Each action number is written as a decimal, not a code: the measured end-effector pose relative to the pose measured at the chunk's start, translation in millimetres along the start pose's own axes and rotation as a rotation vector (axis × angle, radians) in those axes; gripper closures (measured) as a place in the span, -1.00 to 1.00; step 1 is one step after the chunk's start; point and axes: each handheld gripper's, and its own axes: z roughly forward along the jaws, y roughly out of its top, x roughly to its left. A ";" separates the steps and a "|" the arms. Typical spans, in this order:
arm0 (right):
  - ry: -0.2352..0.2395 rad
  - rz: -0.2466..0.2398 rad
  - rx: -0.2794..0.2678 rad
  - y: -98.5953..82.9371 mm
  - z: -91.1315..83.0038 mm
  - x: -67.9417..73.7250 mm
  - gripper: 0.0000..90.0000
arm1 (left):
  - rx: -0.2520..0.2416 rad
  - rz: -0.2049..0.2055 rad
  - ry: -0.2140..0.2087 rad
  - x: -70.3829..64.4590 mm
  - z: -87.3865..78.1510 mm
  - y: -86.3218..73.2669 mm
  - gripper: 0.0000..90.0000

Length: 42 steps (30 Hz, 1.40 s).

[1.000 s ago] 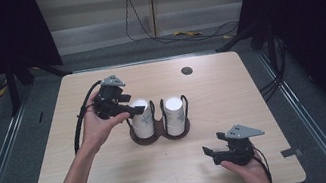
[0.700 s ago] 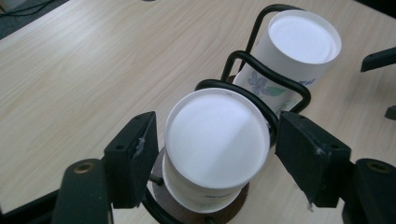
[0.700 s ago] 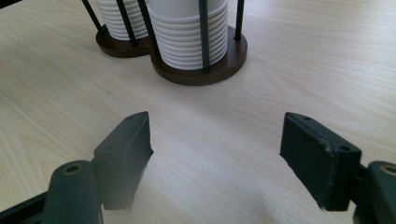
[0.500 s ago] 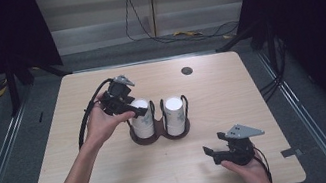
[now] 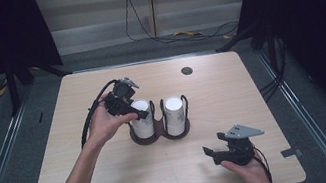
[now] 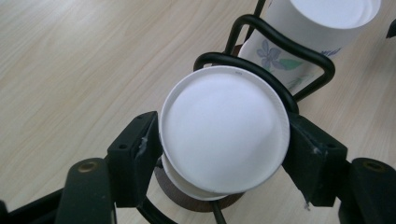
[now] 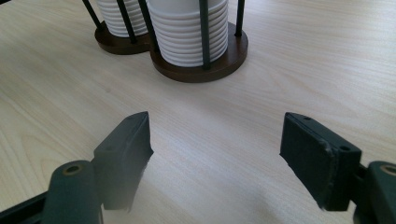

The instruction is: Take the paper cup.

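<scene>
A dark wire cup holder [image 5: 158, 134] stands mid-table with two stacks of upturned white paper cups. My left gripper [image 5: 138, 114] is at the left stack [image 5: 142, 120]. In the left gripper view its jaws press both sides of the top cup [image 6: 224, 126], which sits slightly askew on the stack below. The right stack [image 5: 175, 112] [image 6: 322, 18] has a flower print. My right gripper [image 5: 215, 152] rests near the front right of the table, open and with nothing in it [image 7: 215, 154]. It faces the holder's base [image 7: 201, 70] and the ribbed cup rims.
A small dark round grommet [image 5: 187, 71] sits at the table's far side. Bare wood lies between the holder and the right gripper. Cables run on the floor behind the table, with metal rails along both sides.
My left gripper has moved right and down from beside the left stack onto its top cup, and its jaws now grip it. The right gripper has stayed put.
</scene>
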 end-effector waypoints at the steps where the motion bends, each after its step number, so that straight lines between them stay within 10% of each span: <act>1: -0.001 -0.001 0.001 0.1 0.1 -0.2 -0.45 | 0.000 -0.013 0.003 -0.6 1.6 0.2 -0.34; 42: -0.004 0.012 0.004 0.0 0.4 -0.2 -0.44 | -0.059 -0.001 0.016 -2.0 -6.1 -2.0 -0.23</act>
